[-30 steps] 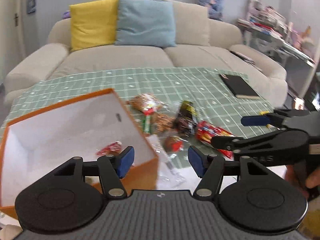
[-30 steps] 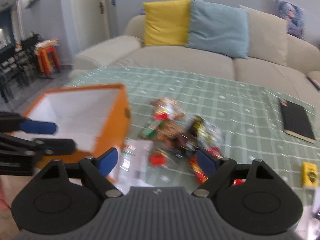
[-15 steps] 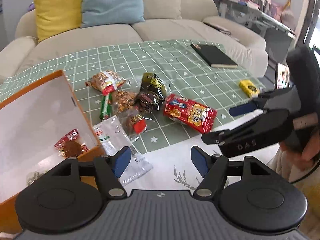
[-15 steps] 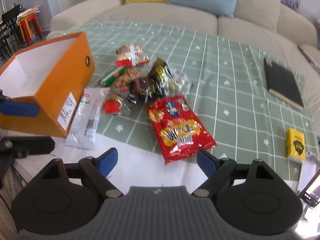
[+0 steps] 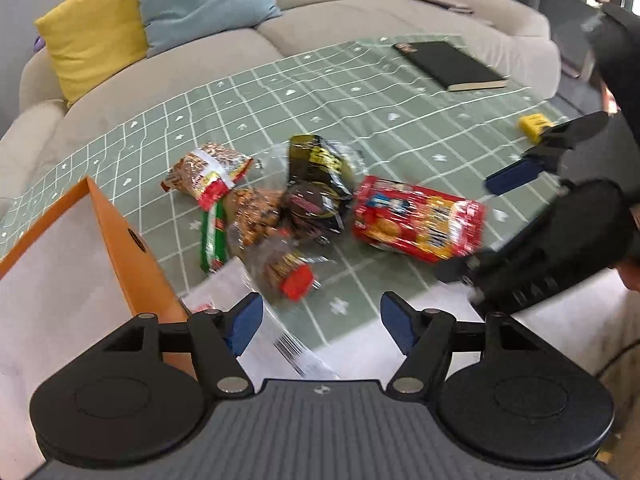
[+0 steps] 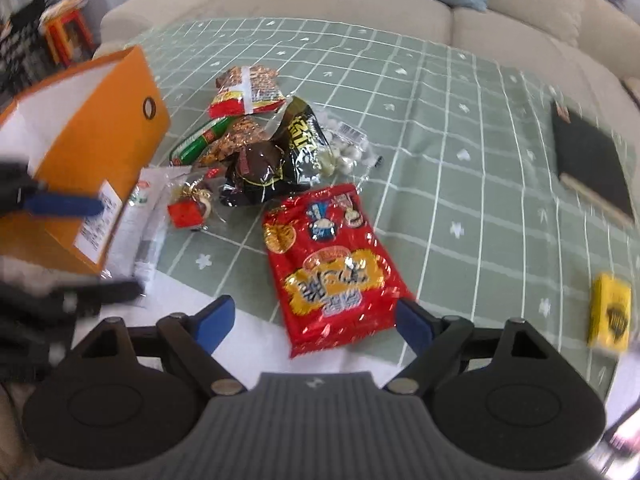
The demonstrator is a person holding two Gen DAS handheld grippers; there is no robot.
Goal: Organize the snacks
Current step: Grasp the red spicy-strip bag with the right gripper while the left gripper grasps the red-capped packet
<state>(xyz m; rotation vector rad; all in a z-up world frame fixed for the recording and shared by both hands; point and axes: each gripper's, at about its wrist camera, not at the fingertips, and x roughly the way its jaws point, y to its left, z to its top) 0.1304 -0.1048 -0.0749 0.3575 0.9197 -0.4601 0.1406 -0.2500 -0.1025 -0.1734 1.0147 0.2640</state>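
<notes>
Your left gripper (image 5: pixel 322 322) hangs over the near edge of the tabletop (image 5: pixel 360 92), its jaws wide apart with nothing between them; they have just been opening. Beneath its left finger lies a clear packet (image 5: pixel 256 312), and the orange box (image 5: pixel 120 248) stands at your 9 o'clock, open side up. Your right gripper (image 6: pixel 310 322) has also just spread wider and grips nothing. Its blue pads (image 6: pixel 212 324) flank the near end of the red bag (image 6: pixel 332 268), which lies flat at 12 o'clock, not pressed by either pad. Past the bag, at 11 o'clock, the other snacks (image 6: pixel 260 148) sit heaped together beside the box. A black notebook (image 6: pixel 592 160) lies at 2 o'clock, a yellow pack (image 6: pixel 610 316) at 3 o'clock.
</notes>
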